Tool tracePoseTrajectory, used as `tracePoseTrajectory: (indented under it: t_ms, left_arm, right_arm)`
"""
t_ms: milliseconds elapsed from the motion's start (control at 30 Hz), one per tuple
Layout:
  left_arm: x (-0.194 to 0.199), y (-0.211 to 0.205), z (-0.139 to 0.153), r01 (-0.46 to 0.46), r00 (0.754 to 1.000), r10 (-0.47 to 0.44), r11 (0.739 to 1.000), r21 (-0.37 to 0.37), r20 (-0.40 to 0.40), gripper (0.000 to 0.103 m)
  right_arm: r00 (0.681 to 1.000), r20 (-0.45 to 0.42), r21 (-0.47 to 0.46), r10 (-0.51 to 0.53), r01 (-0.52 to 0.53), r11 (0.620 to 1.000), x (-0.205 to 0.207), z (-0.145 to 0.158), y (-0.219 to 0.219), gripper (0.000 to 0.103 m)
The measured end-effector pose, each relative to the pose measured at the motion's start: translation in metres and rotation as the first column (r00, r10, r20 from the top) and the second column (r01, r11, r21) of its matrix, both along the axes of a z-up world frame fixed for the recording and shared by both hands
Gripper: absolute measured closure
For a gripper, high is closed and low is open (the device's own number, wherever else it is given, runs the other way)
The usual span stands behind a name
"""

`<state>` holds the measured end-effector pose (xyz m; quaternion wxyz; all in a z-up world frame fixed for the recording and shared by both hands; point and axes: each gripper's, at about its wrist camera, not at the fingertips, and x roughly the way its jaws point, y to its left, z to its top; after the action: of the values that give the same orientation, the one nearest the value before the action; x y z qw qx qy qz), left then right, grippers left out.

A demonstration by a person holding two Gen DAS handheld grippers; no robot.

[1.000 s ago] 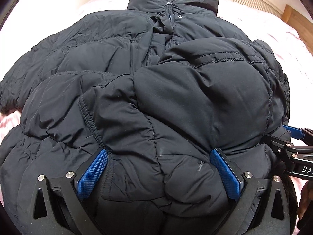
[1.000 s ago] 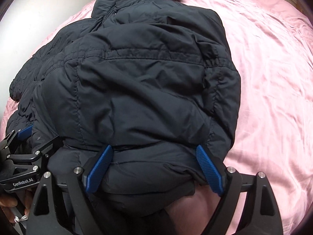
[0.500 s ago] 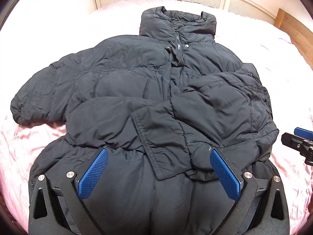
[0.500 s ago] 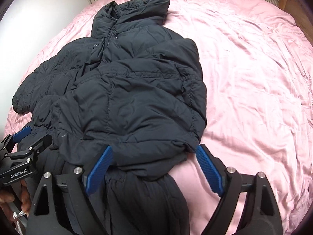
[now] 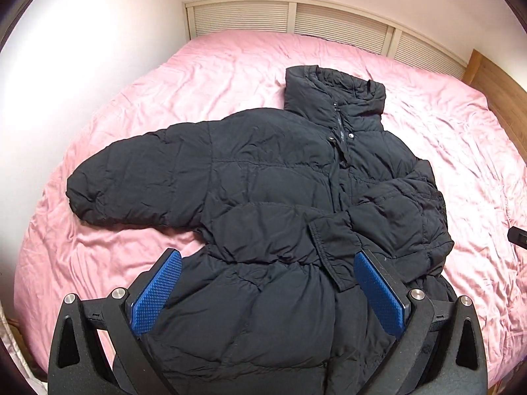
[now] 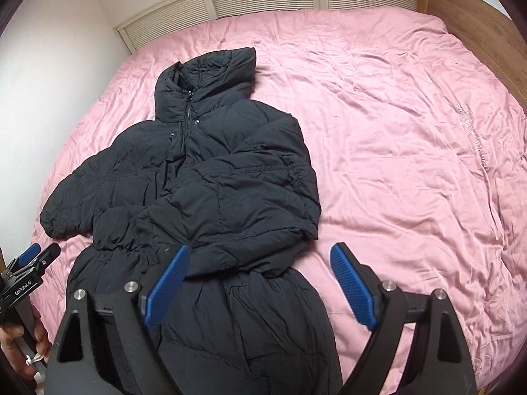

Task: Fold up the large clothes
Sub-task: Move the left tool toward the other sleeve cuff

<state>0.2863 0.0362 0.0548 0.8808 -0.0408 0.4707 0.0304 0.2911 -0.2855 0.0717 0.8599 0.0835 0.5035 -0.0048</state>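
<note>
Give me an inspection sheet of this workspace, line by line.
Surface: bed with wrinkled pink sheet.
Job's things: black coat lying zip up, one sleeve folded across the front, the other spread out to the side.
Clutter: nothing seen.
Grippers: left tool open above the coat's lower part; right tool open, holding nothing.
Cables: nothing seen.
Surroundings: slatted headboard, white wall, wooden panel.

A wide bed [image 5: 230, 75] under a creased pink sheet [image 6: 395, 131] fills both views. On it lies one black puffer jacket [image 5: 263, 197], front up, collar toward twelve o'clock. One sleeve stretches flat to nine o'clock on the sheet; the other is folded across the body, cuff near the waist.
</note>
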Motion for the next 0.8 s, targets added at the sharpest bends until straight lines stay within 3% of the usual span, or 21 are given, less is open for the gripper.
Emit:
tracePoseTrajectory:
  t_ms: [433,800]
  left_arm:
    - [-0.012,0.087,0.008,-0.058,0.998,0.058,0.998,-0.032,0.000,0.001]
    - [-0.015,0.140,-0.031,-0.114,0.992,0.110,0.992,-0.059,-0.064,0.001]
  right_arm:
    - [0.996,0.007,-0.044,-0.090,0.090,0.995,-0.013,0.026,0.015,0.016]
    - [0.981,-0.018,-0.062,-0.191,0.190,0.980,-0.023,0.022,0.011,0.016]
